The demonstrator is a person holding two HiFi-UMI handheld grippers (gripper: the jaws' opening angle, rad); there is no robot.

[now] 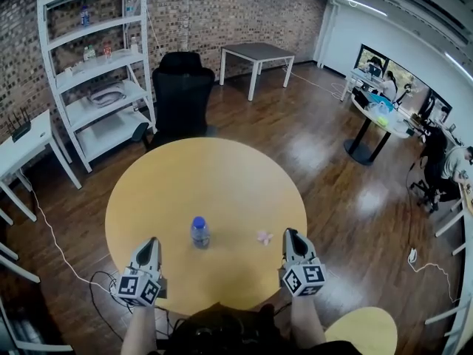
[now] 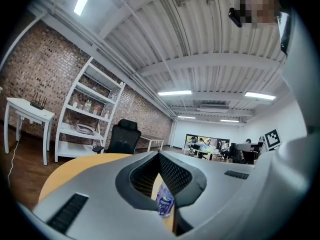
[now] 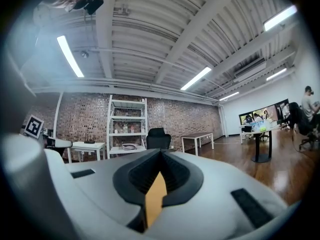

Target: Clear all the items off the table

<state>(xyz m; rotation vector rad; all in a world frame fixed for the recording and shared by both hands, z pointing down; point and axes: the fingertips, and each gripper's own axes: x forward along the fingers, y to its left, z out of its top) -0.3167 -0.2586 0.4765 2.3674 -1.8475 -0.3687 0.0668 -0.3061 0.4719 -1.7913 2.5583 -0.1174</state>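
A clear water bottle (image 1: 199,232) with a blue cap stands upright on the round yellow table (image 1: 207,176), near its front. A small pink item (image 1: 264,237) lies to the bottle's right. My left gripper (image 1: 153,241) hovers at the table's front left, apart from the bottle, with its jaws shut and nothing held. In the left gripper view the bottle (image 2: 165,201) shows through the gap beneath the closed tips of the left gripper (image 2: 159,155). My right gripper (image 1: 289,234) is just right of the pink item, shut and empty. In the right gripper view, only tabletop (image 3: 155,199) shows under the right gripper (image 3: 160,153).
A black office chair (image 1: 182,91) stands behind the table. A white shelf unit (image 1: 96,72) and a white desk (image 1: 26,143) are at the left, with cables (image 1: 74,265) on the floor. A grey table (image 1: 256,52) stands at the back. People sit at desks (image 1: 380,117) on the right.
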